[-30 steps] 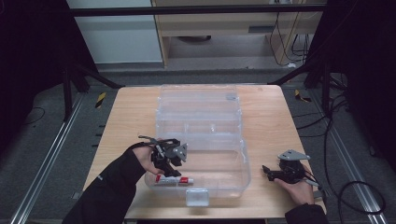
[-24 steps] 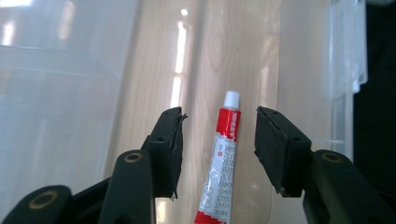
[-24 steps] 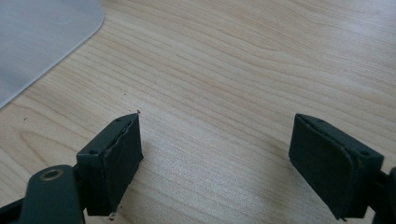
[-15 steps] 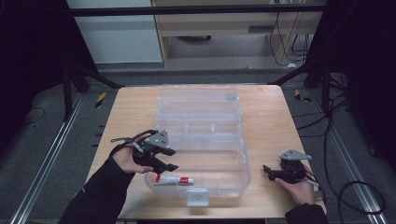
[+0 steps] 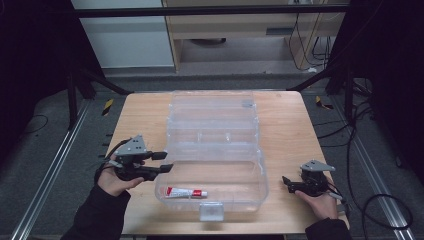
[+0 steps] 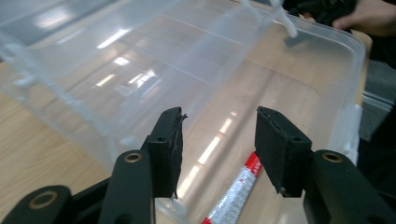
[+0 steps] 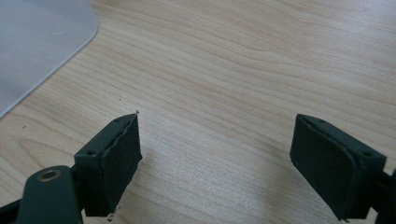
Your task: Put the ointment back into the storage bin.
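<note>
Inside the clear box [image 5: 252,165], the tube [image 5: 186,192] lies beside the empty, parted left gripper [image 5: 165,162].

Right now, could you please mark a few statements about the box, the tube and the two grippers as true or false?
1. The tube lies inside the clear plastic box. True.
2. The left gripper is shut on the tube. False: it is open and empty, at the box's left edge.
3. The right gripper is open above bare table. True.
4. The box is closed. False: its lid is folded back, away from the person.
5. The tube is blue. False: it is white with red ends.
</note>
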The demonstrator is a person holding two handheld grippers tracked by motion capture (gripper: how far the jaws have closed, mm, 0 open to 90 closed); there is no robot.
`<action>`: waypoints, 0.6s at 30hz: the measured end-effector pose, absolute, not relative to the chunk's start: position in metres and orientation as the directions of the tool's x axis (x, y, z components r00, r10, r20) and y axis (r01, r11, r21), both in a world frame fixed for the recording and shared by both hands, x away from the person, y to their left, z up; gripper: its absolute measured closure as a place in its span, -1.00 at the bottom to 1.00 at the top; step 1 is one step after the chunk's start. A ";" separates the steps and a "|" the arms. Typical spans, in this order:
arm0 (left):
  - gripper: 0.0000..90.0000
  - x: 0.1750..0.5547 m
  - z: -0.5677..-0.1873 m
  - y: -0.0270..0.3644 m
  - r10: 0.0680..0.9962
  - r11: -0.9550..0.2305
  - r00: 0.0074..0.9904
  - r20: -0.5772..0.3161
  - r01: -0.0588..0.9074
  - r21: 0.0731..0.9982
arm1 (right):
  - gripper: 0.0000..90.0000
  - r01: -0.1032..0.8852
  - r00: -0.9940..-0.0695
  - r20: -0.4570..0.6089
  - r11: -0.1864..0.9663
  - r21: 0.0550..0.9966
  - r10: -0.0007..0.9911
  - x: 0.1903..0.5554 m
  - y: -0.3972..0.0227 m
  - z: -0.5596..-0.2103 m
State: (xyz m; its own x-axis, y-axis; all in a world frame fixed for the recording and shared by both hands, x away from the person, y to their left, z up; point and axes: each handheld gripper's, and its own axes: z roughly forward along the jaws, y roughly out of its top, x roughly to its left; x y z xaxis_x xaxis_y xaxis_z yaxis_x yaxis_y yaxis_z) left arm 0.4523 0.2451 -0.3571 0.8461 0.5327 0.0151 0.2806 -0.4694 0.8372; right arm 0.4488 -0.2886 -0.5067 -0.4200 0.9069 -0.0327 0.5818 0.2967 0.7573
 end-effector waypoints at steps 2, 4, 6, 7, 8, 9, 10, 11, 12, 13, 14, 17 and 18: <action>0.22 0.451 -0.359 0.254 0.568 -0.435 0.823 0.004 0.296 0.851 | -0.63 0.580 -0.420 -0.035 0.298 0.758 0.907 0.449 -0.289 -0.507; 0.27 0.449 -0.361 0.263 0.606 -0.397 0.795 -0.012 0.315 0.862 | -0.63 0.580 -0.419 -0.036 0.297 0.758 0.907 0.449 -0.289 -0.507; 0.33 0.448 -0.364 0.271 0.642 -0.368 0.766 -0.024 0.335 0.868 | -0.63 0.581 -0.418 -0.035 0.297 0.758 0.908 0.449 -0.289 -0.506; 0.35 0.447 -0.365 0.275 0.666 -0.363 0.746 -0.013 0.340 0.868 | -0.63 0.583 -0.416 -0.032 0.293 0.758 0.909 0.448 -0.289 -0.506; 0.36 0.447 -0.367 0.279 0.682 -0.363 0.732 -0.007 0.347 0.865 | -0.63 0.579 -0.416 -0.034 0.294 0.761 0.909 0.449 -0.289 -0.506; 0.37 0.447 -0.369 0.282 0.691 -0.360 0.723 -0.009 0.355 0.863 | -0.63 0.578 -0.415 -0.033 0.292 0.762 0.909 0.449 -0.290 -0.506; 0.37 0.447 -0.371 0.285 0.703 -0.356 0.711 -0.007 0.360 0.862 | -0.63 0.578 -0.415 -0.033 0.292 0.762 0.909 0.449 -0.290 -0.506; 0.37 0.448 -0.375 0.288 0.720 -0.357 0.694 -0.001 0.372 0.857 | -0.63 0.579 -0.415 -0.033 0.292 0.762 0.909 0.449 -0.290 -0.506; 0.37 0.448 -0.377 0.290 0.728 -0.353 0.685 -0.003 0.379 0.855 | -0.63 0.580 -0.413 -0.033 0.291 0.761 0.910 0.449 -0.290 -0.506; 0.37 0.449 -0.381 0.293 0.748 -0.344 0.663 0.000 0.388 0.855 | -0.63 0.581 -0.413 -0.029 0.288 0.761 0.910 0.448 -0.290 -0.506; 0.36 0.450 -0.384 0.295 0.759 -0.341 0.652 0.001 0.396 0.853 | -0.63 0.581 -0.413 -0.029 0.288 0.761 0.910 0.448 -0.290 -0.506; 0.30 0.453 -0.397 0.302 0.801 -0.311 0.599 -0.008 0.427 0.849 | -0.63 0.581 -0.413 -0.031 0.289 0.761 0.910 0.448 -0.290 -0.506; 0.26 0.454 -0.400 0.304 0.810 -0.305 0.586 -0.010 0.436 0.847 | -0.63 0.582 -0.412 -0.028 0.287 0.761 0.911 0.448 -0.290 -0.506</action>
